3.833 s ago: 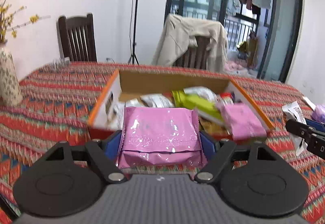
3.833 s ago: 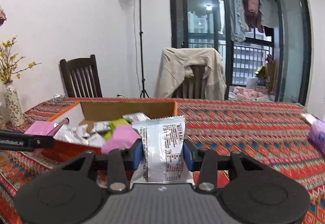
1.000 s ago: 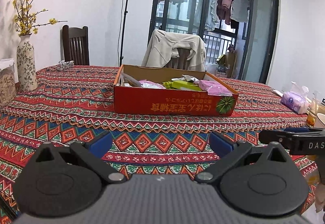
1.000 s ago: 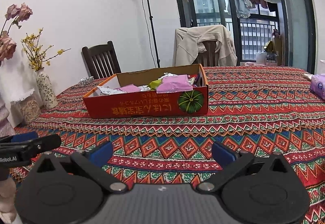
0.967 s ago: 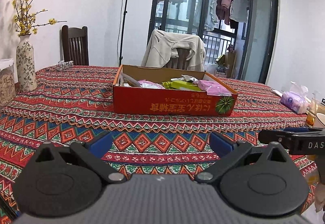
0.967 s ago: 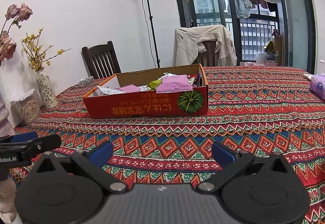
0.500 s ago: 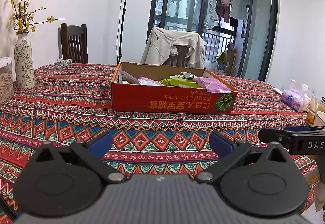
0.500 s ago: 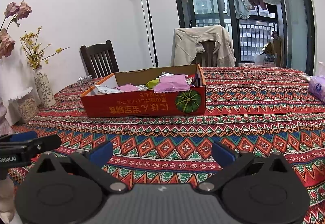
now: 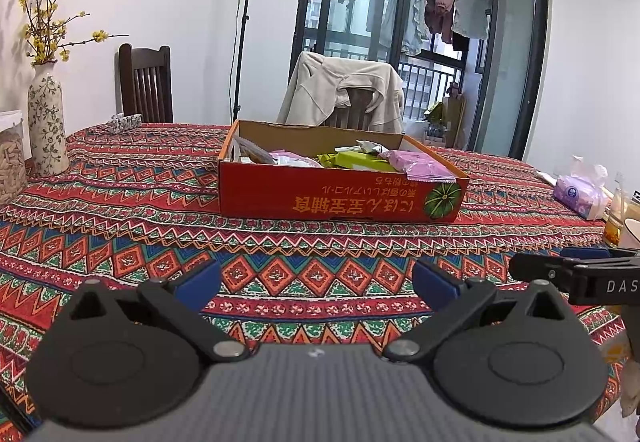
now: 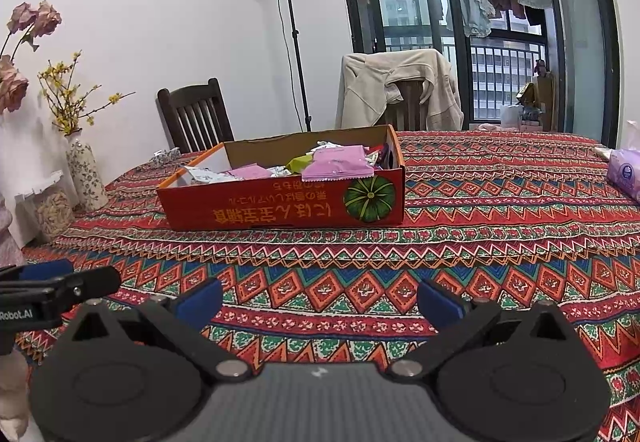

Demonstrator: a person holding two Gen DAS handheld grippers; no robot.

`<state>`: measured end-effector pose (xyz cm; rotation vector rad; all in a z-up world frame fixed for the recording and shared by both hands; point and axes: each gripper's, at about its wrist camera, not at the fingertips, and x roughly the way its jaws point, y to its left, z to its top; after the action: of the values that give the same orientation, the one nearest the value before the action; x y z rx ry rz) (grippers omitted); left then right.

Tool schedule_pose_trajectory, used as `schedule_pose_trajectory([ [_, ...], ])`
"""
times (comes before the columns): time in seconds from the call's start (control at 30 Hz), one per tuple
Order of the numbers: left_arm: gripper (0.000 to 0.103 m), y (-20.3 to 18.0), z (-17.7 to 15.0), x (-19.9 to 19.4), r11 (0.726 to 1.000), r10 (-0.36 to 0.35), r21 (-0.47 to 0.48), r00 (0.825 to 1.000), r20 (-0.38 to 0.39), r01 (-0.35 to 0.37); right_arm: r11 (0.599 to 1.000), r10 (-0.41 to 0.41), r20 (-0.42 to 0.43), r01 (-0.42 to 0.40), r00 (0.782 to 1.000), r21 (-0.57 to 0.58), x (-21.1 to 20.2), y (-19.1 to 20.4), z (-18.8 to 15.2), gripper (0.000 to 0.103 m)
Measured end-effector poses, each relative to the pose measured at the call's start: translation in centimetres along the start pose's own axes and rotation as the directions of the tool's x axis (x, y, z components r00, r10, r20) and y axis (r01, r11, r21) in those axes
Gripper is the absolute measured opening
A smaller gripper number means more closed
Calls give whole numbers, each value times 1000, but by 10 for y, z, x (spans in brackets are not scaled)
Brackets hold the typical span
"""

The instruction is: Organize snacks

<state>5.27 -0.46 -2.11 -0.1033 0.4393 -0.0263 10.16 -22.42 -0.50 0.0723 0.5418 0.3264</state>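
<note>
Two matte black grippers with blue-padded fingers are hanging low over a dining table, each with its jaws spread wide and nothing between them: the left gripper (image 9: 316,280) and the right gripper (image 10: 318,300) are both pointing across a woven cloth (image 9: 120,209) banded in red, blue and green zigzags and diamonds. Ahead of both claws, well apart from the fingertips and sitting flat on the cloth, a shallow red cardboard box (image 9: 340,197) is showing yellow lettering and a green pumpkin emblem on its near wall. It is lying straight ahead of the left gripper and slightly left of centre for the right one. Inside, crinkly foil and plastic snack packs are lying in a loose heap, with a glossy pink pack (image 10: 336,161) draping over the near rim at the box's right end, a green pack (image 9: 356,159) behind it and silvery wrappers (image 10: 204,174) toward the left. A floral ceramic vase (image 9: 47,129) is standing at the table's left edge, and a soft purple tissue pack (image 9: 578,193) is resting at the right. A beige jacket (image 9: 340,93) is hanging over a chair beyond the box.
</note>
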Motion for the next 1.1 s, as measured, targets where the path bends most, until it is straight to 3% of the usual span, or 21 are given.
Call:
schedule_pose_trajectory([
  [1.1, 103, 2, -1, 2, 1000, -4, -6, 1000, -5, 4, 1000, 1, -5, -1, 1000, -1, 3, -2, -2, 103],
])
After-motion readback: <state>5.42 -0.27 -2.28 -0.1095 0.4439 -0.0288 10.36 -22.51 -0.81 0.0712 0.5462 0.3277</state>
